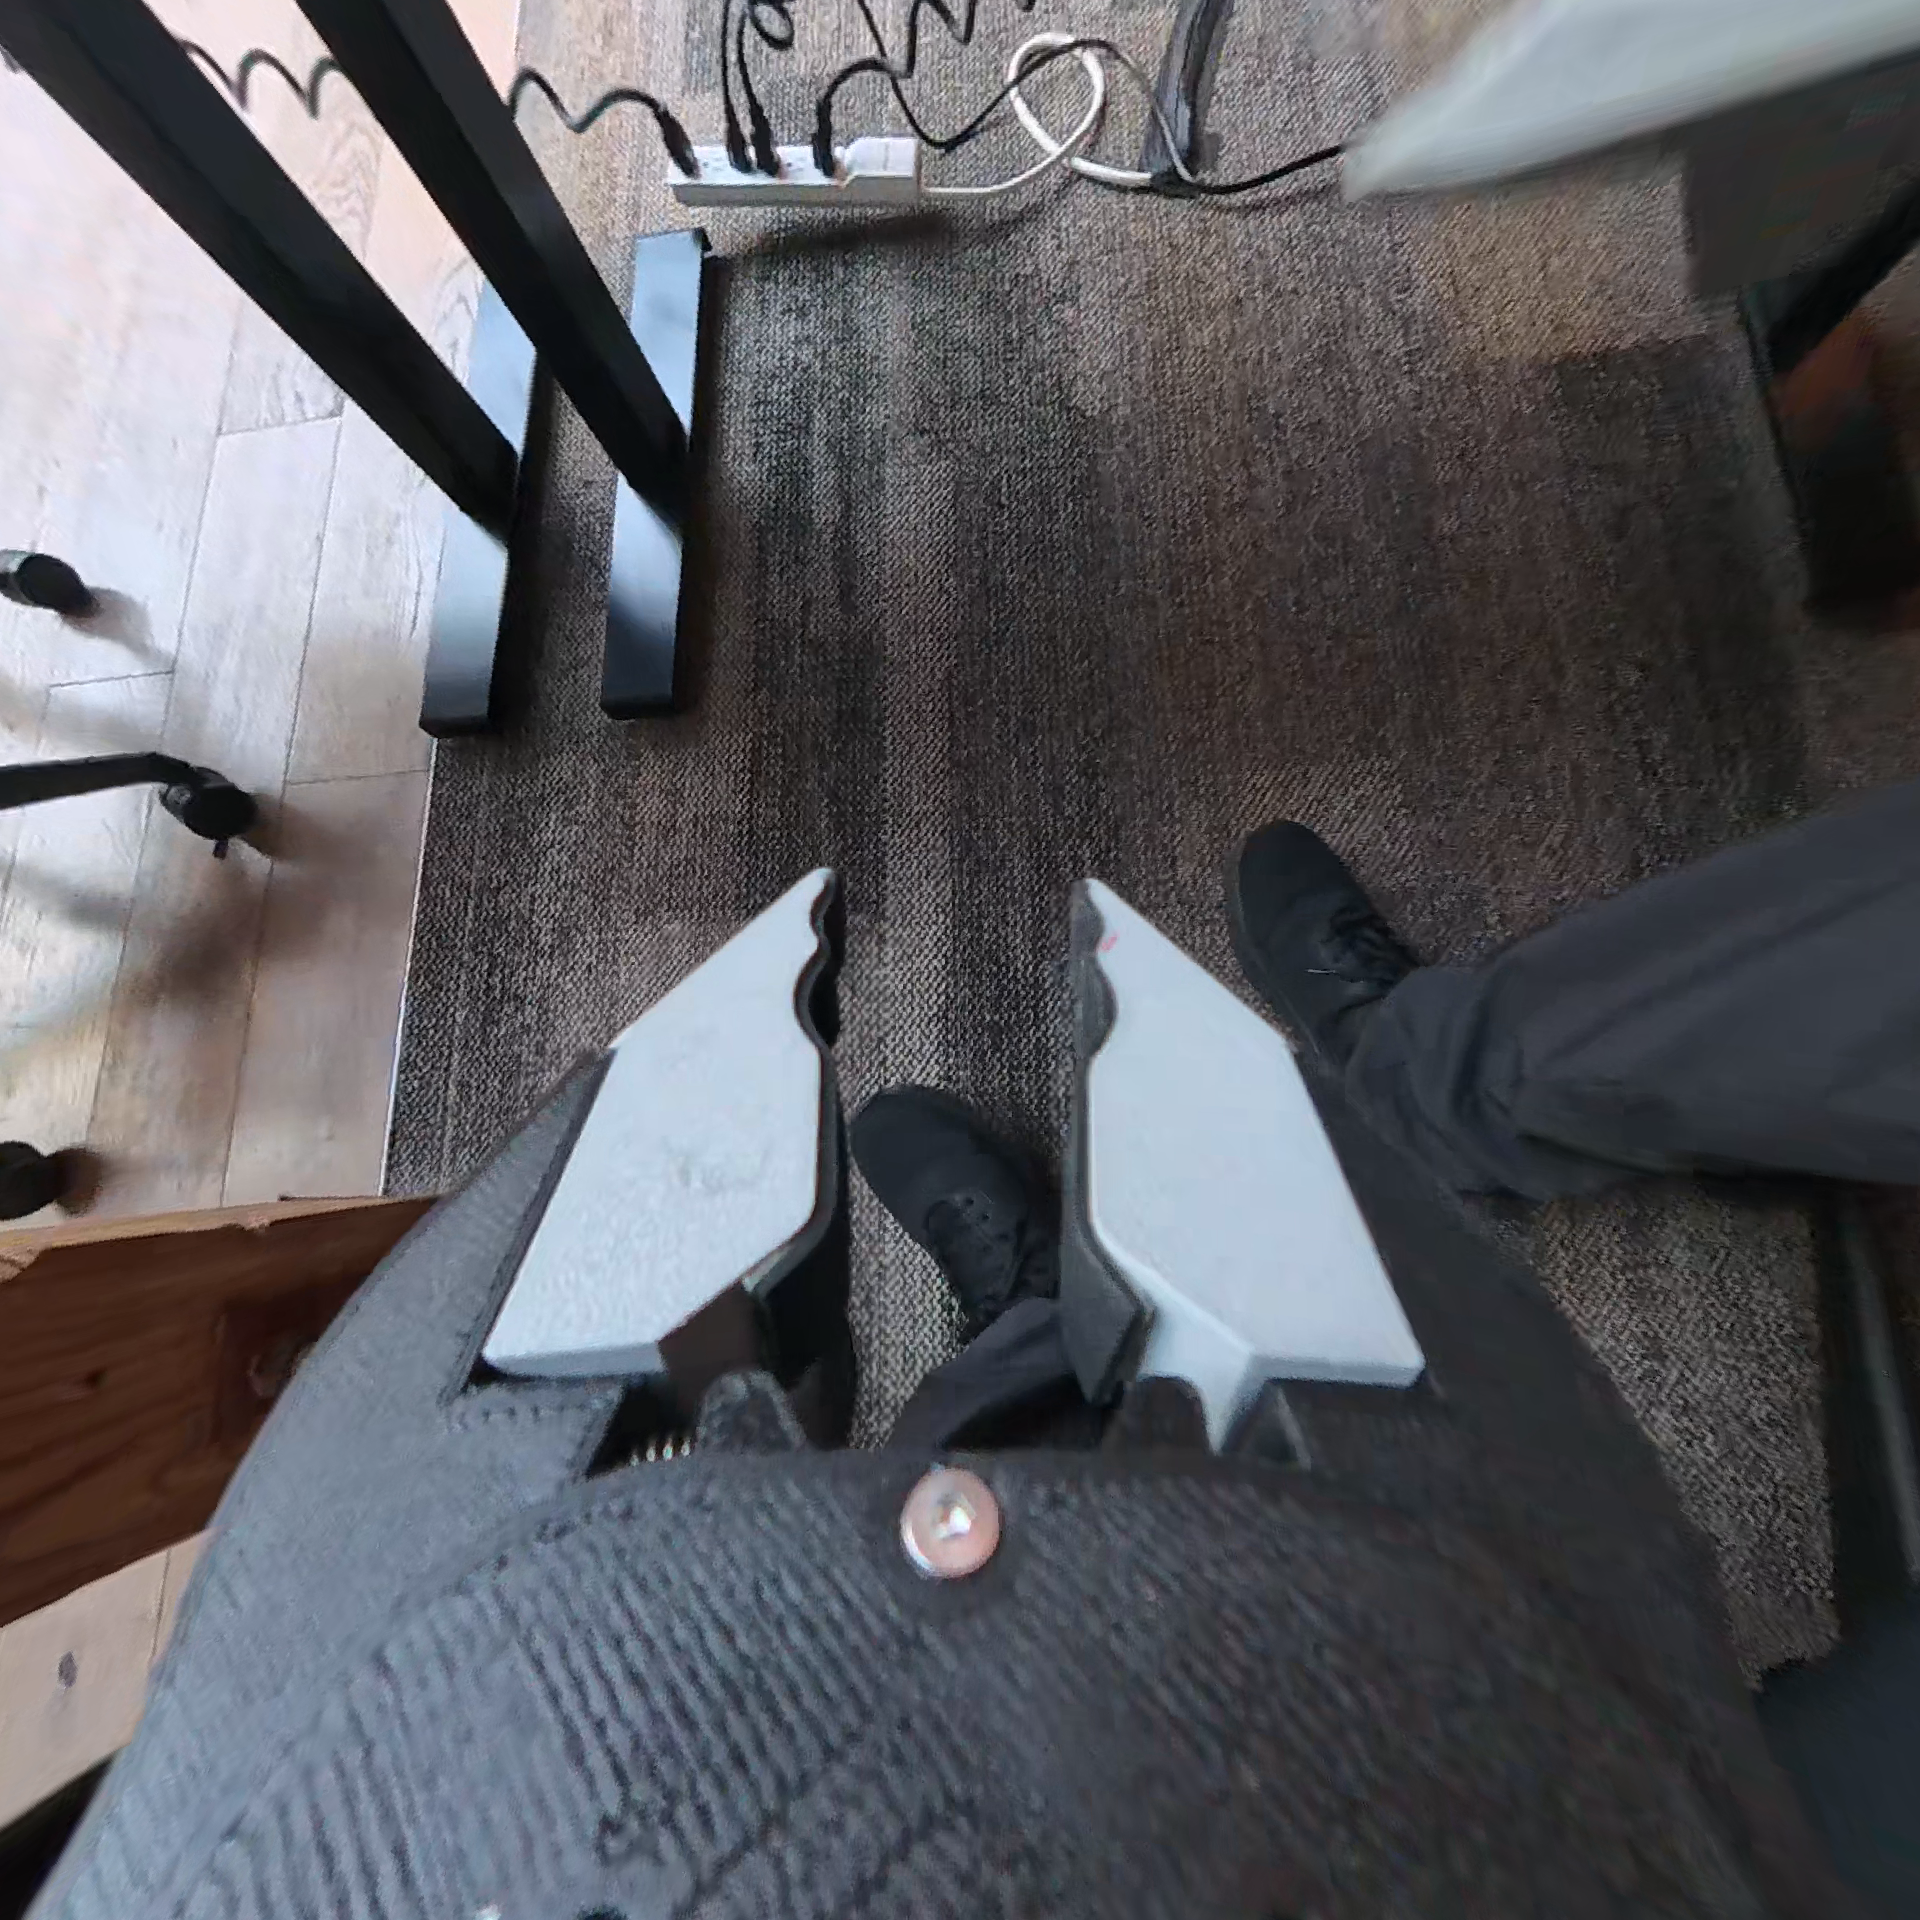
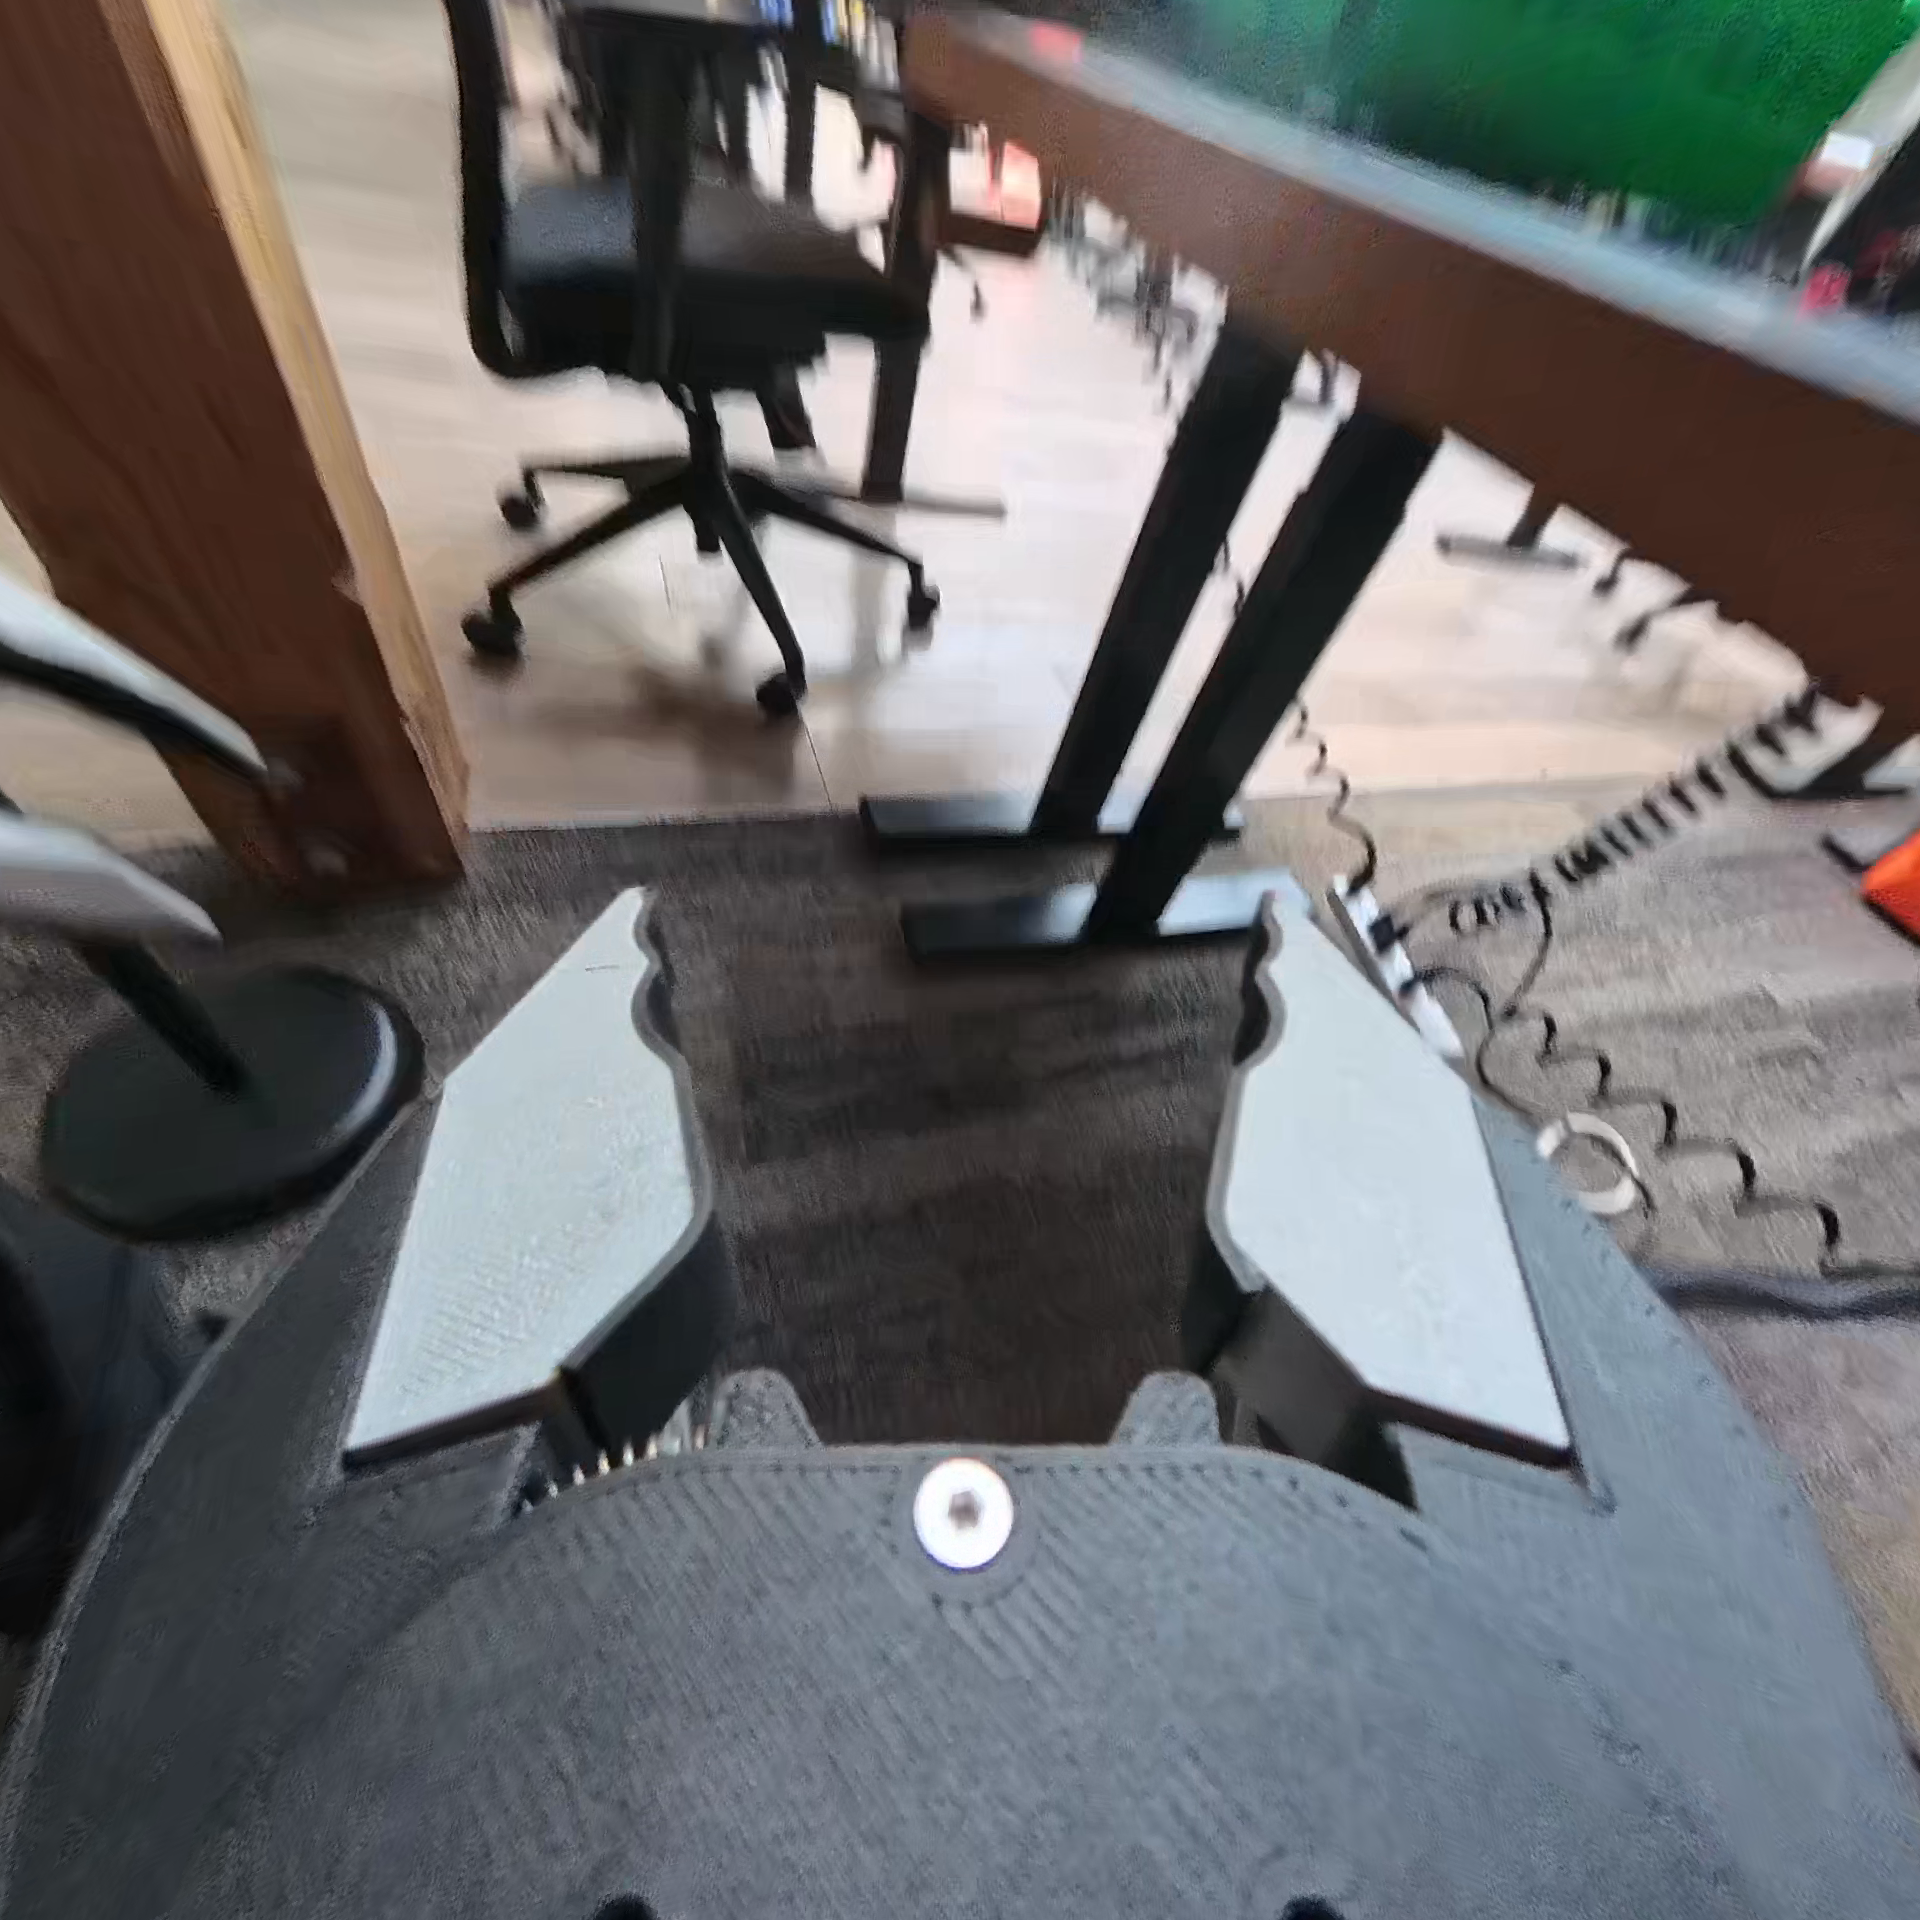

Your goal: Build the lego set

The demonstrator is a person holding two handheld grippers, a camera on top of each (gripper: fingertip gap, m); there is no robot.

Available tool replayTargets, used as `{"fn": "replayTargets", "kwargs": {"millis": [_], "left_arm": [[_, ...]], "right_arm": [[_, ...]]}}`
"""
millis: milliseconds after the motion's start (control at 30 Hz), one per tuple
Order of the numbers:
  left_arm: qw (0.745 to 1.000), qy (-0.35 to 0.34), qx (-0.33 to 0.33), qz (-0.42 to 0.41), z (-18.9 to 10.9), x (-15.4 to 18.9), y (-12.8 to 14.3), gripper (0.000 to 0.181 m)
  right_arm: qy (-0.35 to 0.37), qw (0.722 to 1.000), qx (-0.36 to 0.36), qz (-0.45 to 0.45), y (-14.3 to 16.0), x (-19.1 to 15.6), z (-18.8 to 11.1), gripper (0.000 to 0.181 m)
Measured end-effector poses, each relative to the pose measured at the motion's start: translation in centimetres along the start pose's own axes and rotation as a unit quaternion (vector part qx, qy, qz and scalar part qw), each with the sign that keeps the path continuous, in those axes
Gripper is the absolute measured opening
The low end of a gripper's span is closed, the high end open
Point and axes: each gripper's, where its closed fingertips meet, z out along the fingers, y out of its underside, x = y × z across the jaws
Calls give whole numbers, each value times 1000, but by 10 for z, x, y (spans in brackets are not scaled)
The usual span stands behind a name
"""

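Left gripper and right gripper: matt black ribbed printed-plastic bodies, smooth grey finger plates, shiny metal screw. Carpet rough grey woven pile; floor pale, slightly glossy wood-look planks. Desk legs smooth black metal, post grainy wood

Grey-brown carpet filling the middle of the frame, pale wood-look floor at left, black desk legs upper left, white power strip with tangled cables at top, black office chair upper centre, wooden post at left, brown tabletop edge upper right.
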Motion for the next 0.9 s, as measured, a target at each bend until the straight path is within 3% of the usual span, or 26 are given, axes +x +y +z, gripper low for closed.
{"fn": "replayTargets", "kwargs": {"millis": [100,300,333,433,667,900], "left_arm": [[1000,1,10,-17,3,-6,-16,40],[997,61,51,-23,36,45,-41,36],[997,71,38,-3,38,57,-49,45],[995,62,76,6,29,77,-94,34],[984,16,174,30,7,100,-176,40],[962,59,264,25,-4,109,-230,59]], "right_arm": [[29,997,-60,39,39,16,-18,105],[30,998,-39,34,45,3,-65,103],[28,999,-32,28,45,2,-70,103],[30,999,-27,2,50,6,-92,103],[90,993,48,54,5,47,-161,93],[66,988,65,119,-23,50,-184,90]]}}
